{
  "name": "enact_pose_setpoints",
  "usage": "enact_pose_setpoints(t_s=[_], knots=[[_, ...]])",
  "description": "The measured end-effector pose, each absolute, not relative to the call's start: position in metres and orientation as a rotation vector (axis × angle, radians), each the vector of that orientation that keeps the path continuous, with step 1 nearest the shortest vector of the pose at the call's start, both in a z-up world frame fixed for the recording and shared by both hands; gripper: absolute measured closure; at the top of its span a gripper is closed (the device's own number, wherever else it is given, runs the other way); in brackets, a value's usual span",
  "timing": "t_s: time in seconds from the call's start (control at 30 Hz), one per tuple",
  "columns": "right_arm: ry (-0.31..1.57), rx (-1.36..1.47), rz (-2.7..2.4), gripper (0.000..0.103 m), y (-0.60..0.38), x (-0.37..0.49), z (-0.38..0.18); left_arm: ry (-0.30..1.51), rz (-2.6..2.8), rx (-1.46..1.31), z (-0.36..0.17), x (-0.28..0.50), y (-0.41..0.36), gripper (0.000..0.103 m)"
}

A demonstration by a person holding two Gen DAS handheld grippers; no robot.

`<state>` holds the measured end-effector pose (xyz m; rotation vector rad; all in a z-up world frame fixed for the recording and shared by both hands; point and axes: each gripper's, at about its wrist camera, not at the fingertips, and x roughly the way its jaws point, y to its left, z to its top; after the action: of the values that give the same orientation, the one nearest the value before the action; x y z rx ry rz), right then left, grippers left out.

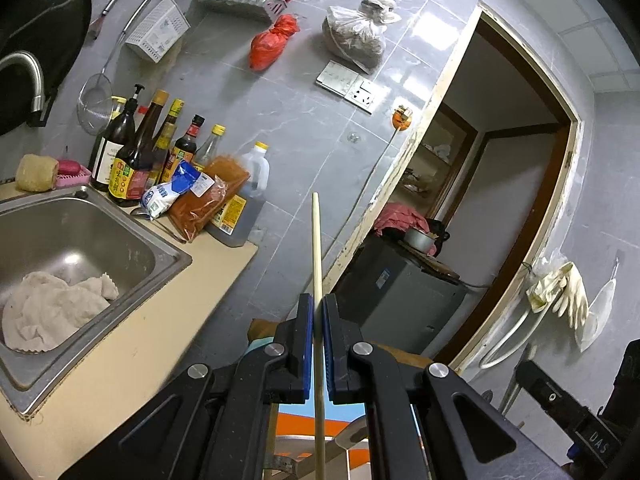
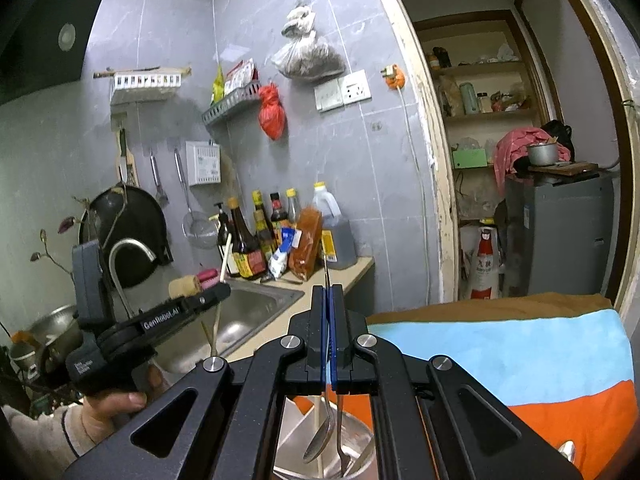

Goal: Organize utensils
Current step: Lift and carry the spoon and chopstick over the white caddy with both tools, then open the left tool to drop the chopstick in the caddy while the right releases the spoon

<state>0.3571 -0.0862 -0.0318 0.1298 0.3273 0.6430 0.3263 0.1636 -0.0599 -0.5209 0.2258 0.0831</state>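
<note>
In a grey-tiled kitchen, the left gripper [image 1: 319,304] pinches a light, stiff chopstick [image 1: 316,240] mid-length, the right gripper [image 2: 329,294] pinching a slippery metal spoon [image 2: 322,432] by its handle, likely best held there.

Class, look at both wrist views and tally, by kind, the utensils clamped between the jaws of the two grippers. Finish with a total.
Chopstick, in the left gripper: 1
Spoon, in the right gripper: 1
Total: 2
</note>
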Motion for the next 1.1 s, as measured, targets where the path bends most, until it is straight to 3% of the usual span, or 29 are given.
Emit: enact_pose_setpoints(t_s=[1.1], knots=[[0.404, 0.133, 0.65, 0.101, -0.085, 0.354, -0.059, 0.268, 0.095, -0.412, -0.063, 0.311, 0.149, 0.098]])
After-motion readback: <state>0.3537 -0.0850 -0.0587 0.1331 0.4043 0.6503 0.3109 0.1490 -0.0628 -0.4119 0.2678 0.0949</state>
